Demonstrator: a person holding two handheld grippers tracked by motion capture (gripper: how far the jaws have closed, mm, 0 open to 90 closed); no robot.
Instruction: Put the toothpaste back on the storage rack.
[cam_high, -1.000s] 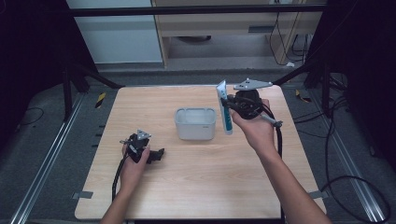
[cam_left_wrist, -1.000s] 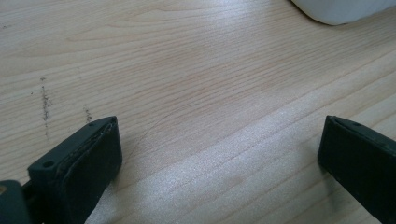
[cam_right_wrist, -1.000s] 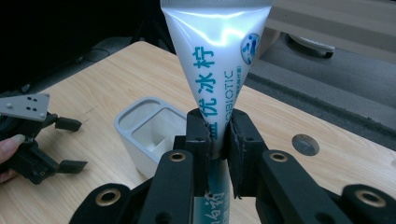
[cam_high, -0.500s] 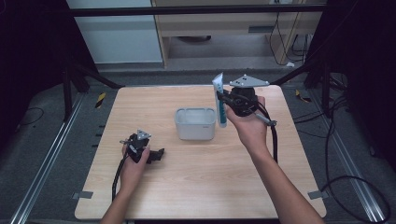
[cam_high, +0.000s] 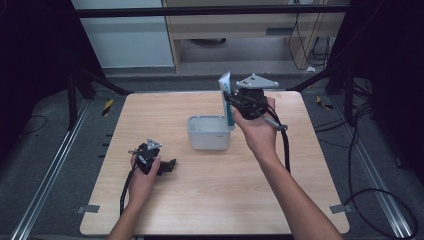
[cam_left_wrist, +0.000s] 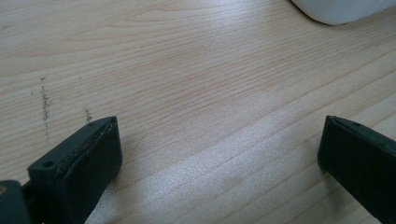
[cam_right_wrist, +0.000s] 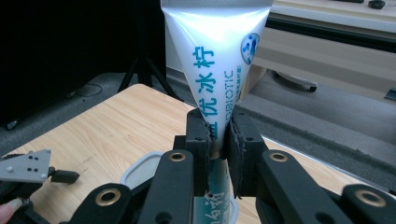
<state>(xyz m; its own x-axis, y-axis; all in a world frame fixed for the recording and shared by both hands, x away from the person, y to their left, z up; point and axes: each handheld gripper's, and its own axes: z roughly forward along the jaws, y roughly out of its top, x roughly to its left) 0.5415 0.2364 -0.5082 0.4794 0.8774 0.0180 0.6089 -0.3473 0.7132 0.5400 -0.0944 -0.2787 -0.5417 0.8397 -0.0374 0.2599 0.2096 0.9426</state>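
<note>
Right gripper, jaws clamped on an upright toothpaste tube above the white container; lower it vertically, centred; left gripper jaws wide on the table.

The right gripper was held up at the end of an outstretched forearm, its jaws pinched tight on a tube. The left gripper lay low in the left hand, jaws spread wide.
</note>
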